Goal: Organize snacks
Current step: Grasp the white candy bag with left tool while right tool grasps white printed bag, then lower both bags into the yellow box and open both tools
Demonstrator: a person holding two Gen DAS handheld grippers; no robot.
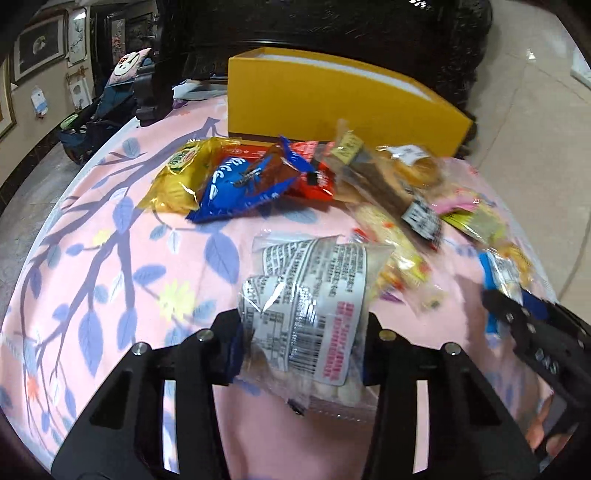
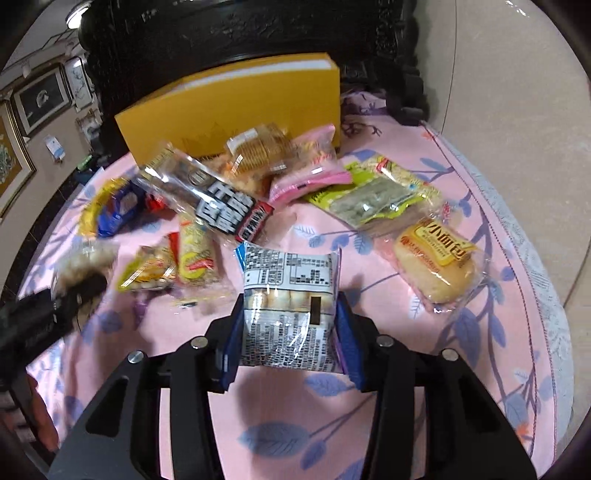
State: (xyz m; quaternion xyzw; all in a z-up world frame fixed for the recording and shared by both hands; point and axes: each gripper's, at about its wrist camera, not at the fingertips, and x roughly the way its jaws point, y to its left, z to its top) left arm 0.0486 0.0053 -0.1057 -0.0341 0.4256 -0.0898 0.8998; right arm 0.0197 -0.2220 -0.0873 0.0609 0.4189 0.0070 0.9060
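My left gripper (image 1: 301, 347) is shut on a clear snack bag with a white label (image 1: 306, 302), held above the pink cloth. My right gripper (image 2: 286, 332) is shut on a blue-edged biscuit pack with a white label (image 2: 288, 295). The right gripper also shows at the right of the left wrist view (image 1: 517, 317); the left gripper shows blurred at the left of the right wrist view (image 2: 66, 295). A yellow box (image 1: 332, 107) stands at the table's far side, also seen in the right wrist view (image 2: 229, 110). Several snack packs lie in front of it.
Loose packs on the pink floral tablecloth (image 1: 110, 240): a blue bag (image 1: 236, 188), a yellow bag (image 1: 177, 177), a red pack (image 1: 314, 173), a bread pack (image 2: 436, 266), a green-yellow pack (image 2: 373, 195), a pink pack (image 2: 310, 166). Dark carved furniture (image 2: 221, 33) stands behind the box.
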